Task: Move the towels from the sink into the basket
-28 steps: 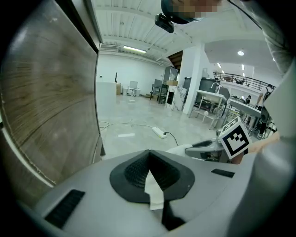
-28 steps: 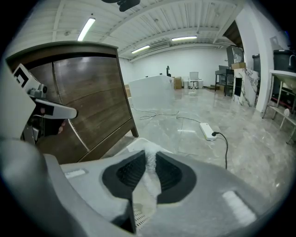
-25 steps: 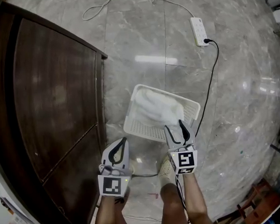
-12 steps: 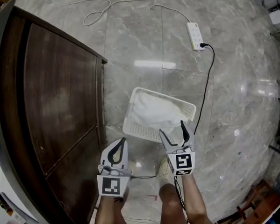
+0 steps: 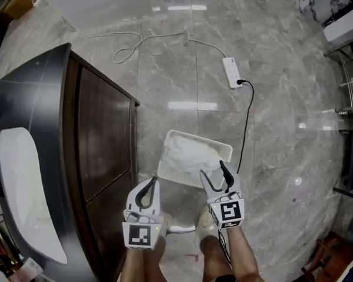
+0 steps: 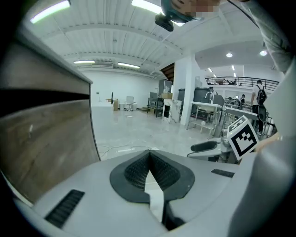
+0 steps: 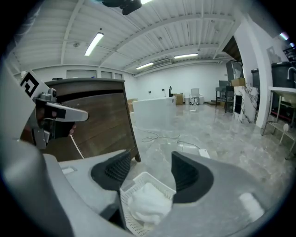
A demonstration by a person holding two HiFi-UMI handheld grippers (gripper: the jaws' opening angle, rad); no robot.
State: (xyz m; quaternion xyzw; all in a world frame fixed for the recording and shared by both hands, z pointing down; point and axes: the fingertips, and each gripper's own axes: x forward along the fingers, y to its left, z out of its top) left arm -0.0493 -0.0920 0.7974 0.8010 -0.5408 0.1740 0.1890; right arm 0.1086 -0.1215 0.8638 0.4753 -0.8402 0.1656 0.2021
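Observation:
A white slatted basket (image 5: 165,167) stands on the marble floor with white towels (image 5: 192,153) heaped in it. The white sink (image 5: 23,192) is set in the dark counter at the far left, and I cannot make out a towel in it. My right gripper (image 5: 213,170) hovers over the basket's near edge. Its jaws are apart and closing, with nothing between them. In the right gripper view the basket (image 7: 134,183) and towels (image 7: 148,203) lie below those jaws (image 7: 150,162). My left gripper (image 5: 153,181) is shut and empty, beside the cabinet, tips together (image 6: 149,152).
A dark wooden cabinet (image 5: 103,147) under the counter stands just left of the basket. A white power strip (image 5: 232,80) with a black cable lies on the floor beyond it, and a white cord (image 5: 130,48) further back. Metal furniture (image 5: 348,93) stands at the right edge.
The head view has swung left, bringing the counter and sink into sight. The right jaws spread wider, then narrowed a little. Both grippers stay near the basket's front.

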